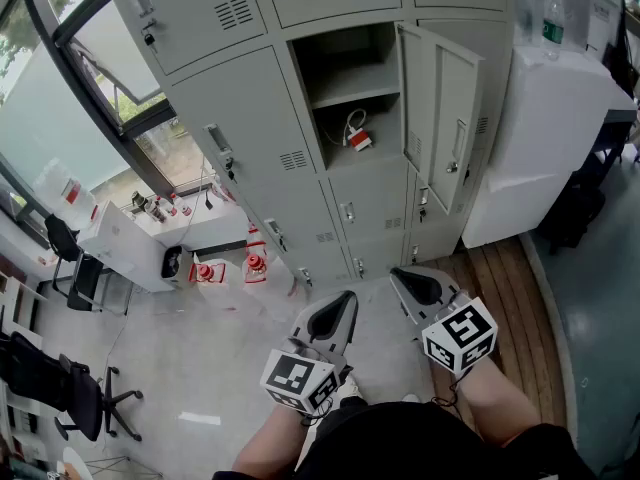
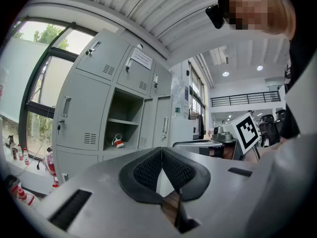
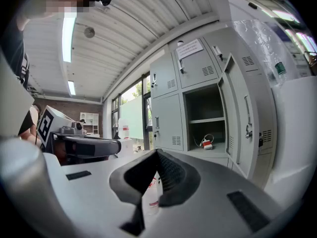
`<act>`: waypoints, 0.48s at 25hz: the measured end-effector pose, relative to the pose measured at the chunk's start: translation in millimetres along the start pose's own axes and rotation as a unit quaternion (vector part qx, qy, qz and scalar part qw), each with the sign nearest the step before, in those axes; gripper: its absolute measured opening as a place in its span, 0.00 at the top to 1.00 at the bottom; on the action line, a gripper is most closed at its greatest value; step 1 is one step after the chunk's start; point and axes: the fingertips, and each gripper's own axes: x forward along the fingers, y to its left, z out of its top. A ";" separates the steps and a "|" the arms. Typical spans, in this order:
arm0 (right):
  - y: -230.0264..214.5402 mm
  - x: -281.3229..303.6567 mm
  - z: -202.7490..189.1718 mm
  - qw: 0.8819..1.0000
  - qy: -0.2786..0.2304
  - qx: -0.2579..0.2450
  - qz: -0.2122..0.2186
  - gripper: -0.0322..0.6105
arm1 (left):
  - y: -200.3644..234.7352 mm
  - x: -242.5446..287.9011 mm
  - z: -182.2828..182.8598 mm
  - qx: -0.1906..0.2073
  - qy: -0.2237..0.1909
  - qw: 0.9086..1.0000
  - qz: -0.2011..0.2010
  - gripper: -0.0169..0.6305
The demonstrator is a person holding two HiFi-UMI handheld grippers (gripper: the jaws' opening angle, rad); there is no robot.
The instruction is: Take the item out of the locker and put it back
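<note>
The locker (image 1: 300, 158) has one compartment open, its door (image 1: 445, 128) swung out to the right. On the compartment's lower shelf lies a small red and white item with a white cable (image 1: 357, 138), also seen in the left gripper view (image 2: 118, 142) and the right gripper view (image 3: 207, 145). Both grippers hang low in front of the person, well short of the locker. My left gripper (image 1: 346, 300) (image 2: 161, 150) is shut with nothing in it. My right gripper (image 1: 401, 277) (image 3: 157, 153) is shut and empty too, pointing toward the open compartment.
A white cabinet (image 1: 560, 118) with a water bottle (image 1: 553, 18) on it stands just right of the open door. Red and white bottles (image 1: 255, 263) sit on the floor at the locker's left foot. A white table (image 1: 130, 248) and office chairs (image 1: 60, 388) are further left.
</note>
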 end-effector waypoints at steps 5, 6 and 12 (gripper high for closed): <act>0.8 3.2 1.5 1.000 -0.005 -0.002 -0.003 0.87 | 3.7 -0.7 0.1 -0.002 -0.001 1.000 -0.001 0.95; 1.0 3.7 2.4 1.000 -0.008 -0.005 -0.003 0.87 | 4.5 -0.5 0.0 -0.003 -0.002 1.000 -0.001 0.95; 2.7 9.1 3.0 1.000 -0.010 -0.009 -0.010 0.87 | 9.7 -0.5 -2.1 -0.004 -0.003 1.000 -0.005 0.95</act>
